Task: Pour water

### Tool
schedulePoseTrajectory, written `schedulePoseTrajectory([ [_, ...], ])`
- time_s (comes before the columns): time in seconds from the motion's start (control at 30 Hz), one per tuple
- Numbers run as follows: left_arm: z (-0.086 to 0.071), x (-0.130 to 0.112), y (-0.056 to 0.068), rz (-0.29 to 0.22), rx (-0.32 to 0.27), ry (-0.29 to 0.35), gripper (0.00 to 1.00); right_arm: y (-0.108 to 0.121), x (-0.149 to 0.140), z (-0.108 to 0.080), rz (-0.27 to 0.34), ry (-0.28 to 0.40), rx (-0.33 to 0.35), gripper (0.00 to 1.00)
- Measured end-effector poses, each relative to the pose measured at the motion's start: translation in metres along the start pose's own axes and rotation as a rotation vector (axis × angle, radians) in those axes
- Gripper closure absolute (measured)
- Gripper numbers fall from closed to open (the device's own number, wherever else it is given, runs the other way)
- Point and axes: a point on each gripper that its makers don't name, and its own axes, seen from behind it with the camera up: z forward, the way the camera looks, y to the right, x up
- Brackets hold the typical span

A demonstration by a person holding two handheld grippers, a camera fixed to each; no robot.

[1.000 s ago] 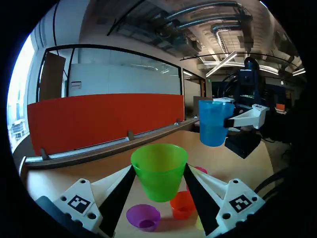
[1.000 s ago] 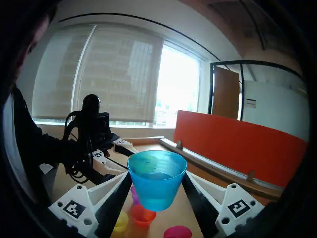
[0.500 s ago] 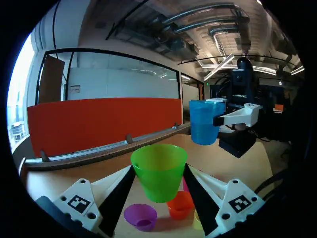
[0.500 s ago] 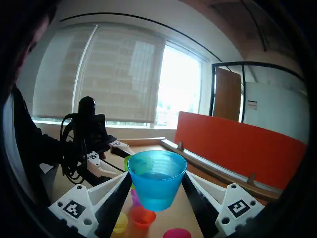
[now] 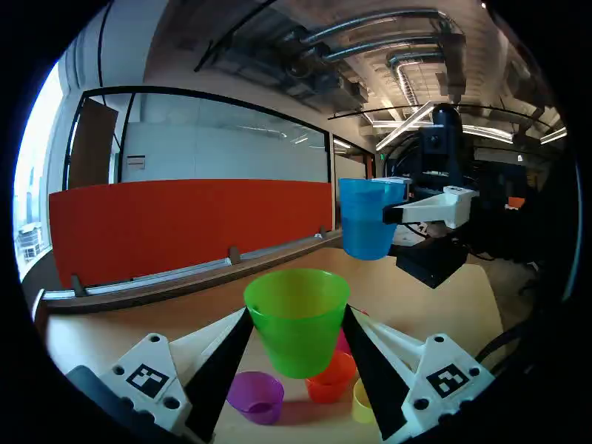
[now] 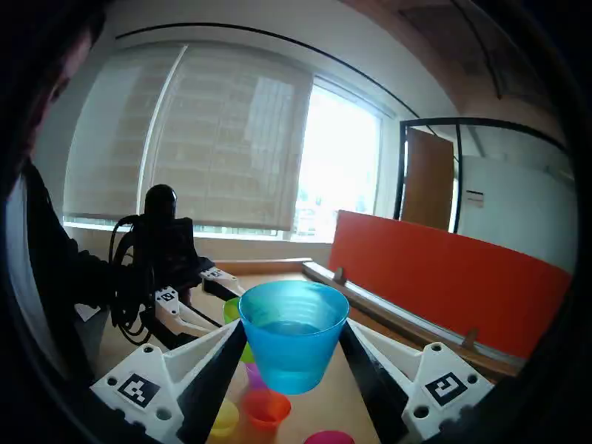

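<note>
Pre-pour: my right gripper [image 6: 294, 351] clamps the blue cup [image 6: 294, 337], water [image 6: 290, 326] inside, frame centre; my left gripper [image 5: 297, 351] clamps the green cup [image 5: 297, 314], lower centre; next, I judge, blue rim over green, then tilt slowly.

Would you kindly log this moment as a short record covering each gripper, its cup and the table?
Left gripper: shut on green cup, held upright
Right gripper: shut on blue cup, held upright, water inside
Pouring: not yet begun
Cups' relation: apart, not touching
Table: small purple cup, orange cup and yellow cup stand on it
</note>
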Motion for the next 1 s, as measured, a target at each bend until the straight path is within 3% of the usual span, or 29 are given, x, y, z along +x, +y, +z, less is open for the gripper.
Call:
schedulePoseTrajectory([
  [0.3, -0.005, -0.006, 0.006, 0.001, -0.029, -0.006, 0.16, -0.001, 0.002, 0.004, -0.008, 0.005, 0.019, 0.12],
  [1.0, -0.015, -0.014, 0.018, -0.007, -0.082, -0.011, 0.16, -0.002, 0.01, 0.016, -0.091, 0.006, 0.038, 0.12],
])
